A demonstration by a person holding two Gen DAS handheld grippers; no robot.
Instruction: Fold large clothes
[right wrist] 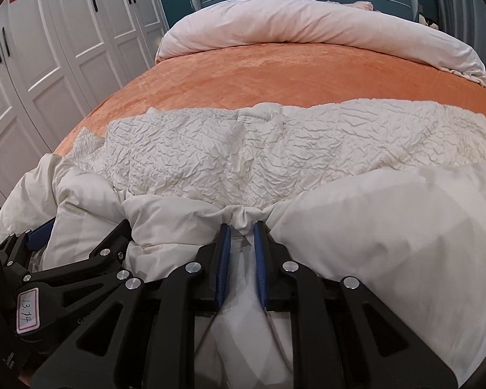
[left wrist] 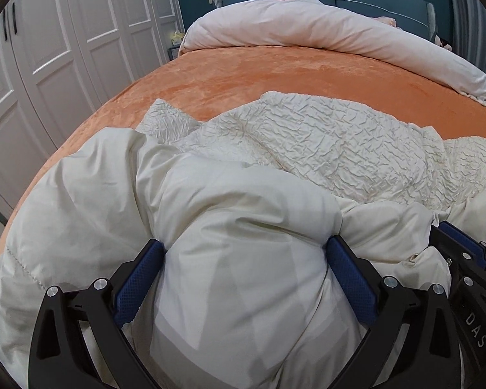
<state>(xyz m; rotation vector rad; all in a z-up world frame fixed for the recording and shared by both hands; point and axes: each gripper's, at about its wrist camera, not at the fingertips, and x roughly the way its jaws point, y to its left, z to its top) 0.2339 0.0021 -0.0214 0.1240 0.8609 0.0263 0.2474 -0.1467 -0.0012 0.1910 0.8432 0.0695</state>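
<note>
My left gripper (left wrist: 246,253) stands spread as wide as it goes, its blue textured pads straddling a fat bulge of the cream padded down coat (left wrist: 236,227); whether they press it I cannot tell. My right gripper (right wrist: 242,230), just beside it, is nearly together and pinched on a thin gathered bunch of the same coat. The coat lies bunched at the near edge of the bed, its smooth puffy shell towards me and its crinkled cream lining (right wrist: 243,149) spread beyond. I judge it light, soft, springy and slick, so thin seams or hems should hold better than puffed panels. Past it the orange plush bedspread (left wrist: 259,74) lies bare up to a rolled pale pink duvet (left wrist: 307,29), giving room to lay folds.
</note>
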